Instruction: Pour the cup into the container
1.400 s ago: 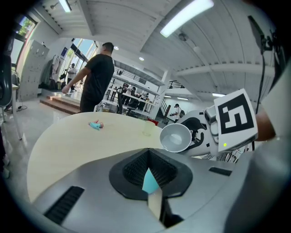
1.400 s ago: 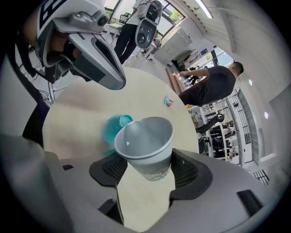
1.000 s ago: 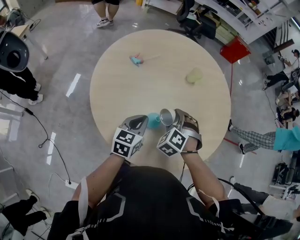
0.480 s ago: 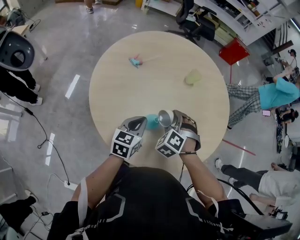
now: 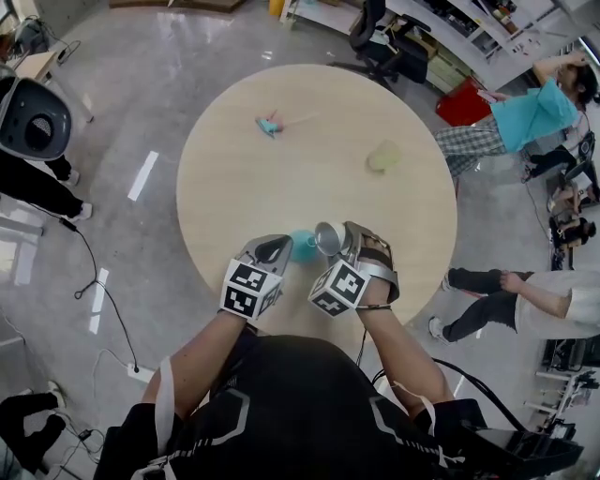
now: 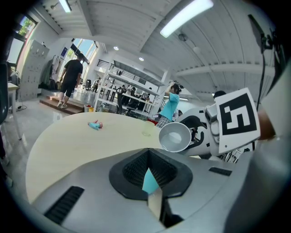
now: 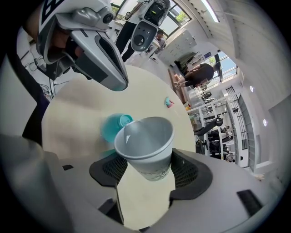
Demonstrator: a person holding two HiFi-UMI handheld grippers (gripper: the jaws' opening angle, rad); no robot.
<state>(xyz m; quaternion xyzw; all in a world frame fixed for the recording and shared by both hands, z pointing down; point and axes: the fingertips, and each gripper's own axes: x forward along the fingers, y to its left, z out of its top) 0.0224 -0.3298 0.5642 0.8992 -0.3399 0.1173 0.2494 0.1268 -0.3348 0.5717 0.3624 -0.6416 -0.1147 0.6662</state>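
While one cup (image 5: 329, 237) tilts, one container (image 5: 302, 245) sits.

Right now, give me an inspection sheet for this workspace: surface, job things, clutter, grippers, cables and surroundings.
Surface: round pale wooden table.
Job's things: white paper cup tipped towards teal container.
Clutter: small teal-and-pink object; pale green lump.
Grippers: right gripper clamps the cup; left gripper closed on the container's thin edge.
Cables: black cable on the floor.
Surroundings: person in teal top, black office chair, shelving.
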